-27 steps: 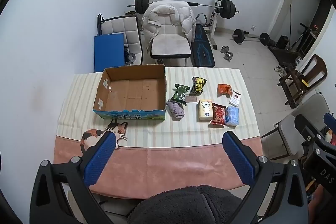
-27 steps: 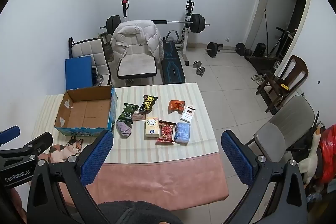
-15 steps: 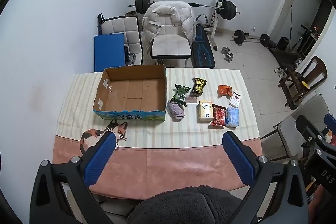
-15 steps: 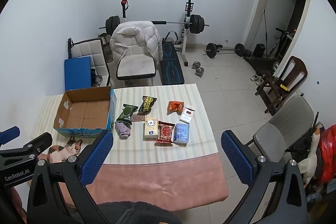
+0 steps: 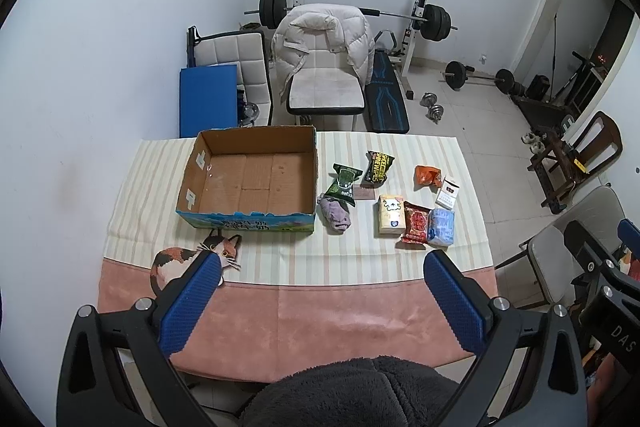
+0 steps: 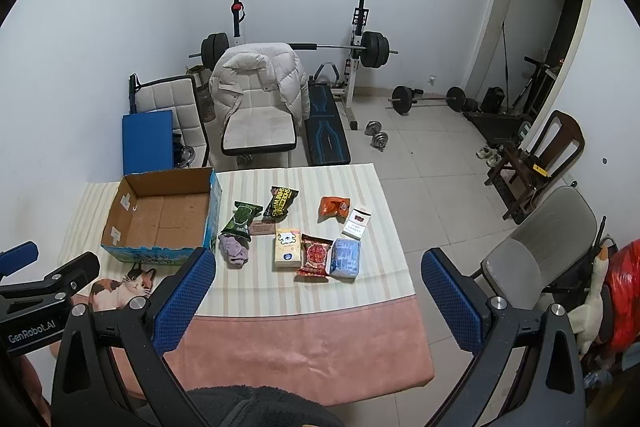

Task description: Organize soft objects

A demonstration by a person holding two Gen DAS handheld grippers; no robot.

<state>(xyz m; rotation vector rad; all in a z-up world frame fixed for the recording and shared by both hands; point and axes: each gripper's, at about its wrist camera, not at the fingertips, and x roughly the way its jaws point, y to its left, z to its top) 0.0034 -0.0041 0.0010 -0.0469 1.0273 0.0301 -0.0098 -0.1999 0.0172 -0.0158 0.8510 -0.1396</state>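
An open cardboard box [image 5: 252,181] [image 6: 160,215] stands empty on the table's left half. To its right lie a crumpled purple cloth [image 5: 335,213] [image 6: 235,247], green [image 5: 343,184] and black [image 5: 378,166] snack bags, an orange packet [image 5: 427,176], a white carton [image 5: 448,192], a cream tissue pack [image 5: 390,215], a red packet [image 5: 416,222] and a blue tissue pack [image 5: 441,227]. My left gripper [image 5: 320,263] and right gripper [image 6: 316,259] are both open and empty, held high above the table's near edge.
The table [image 5: 304,311] has a striped and pink cloth with a cat print [image 5: 188,259]. Behind it are a white chair with a jacket [image 5: 324,67], a blue mat [image 5: 207,99] and a weight bench. A grey chair [image 6: 540,247] stands at the right.
Both views have drifted slightly; the table's things sit a little lower and nearer the middle in the frame. Nothing on the table has moved and both grippers stay open.
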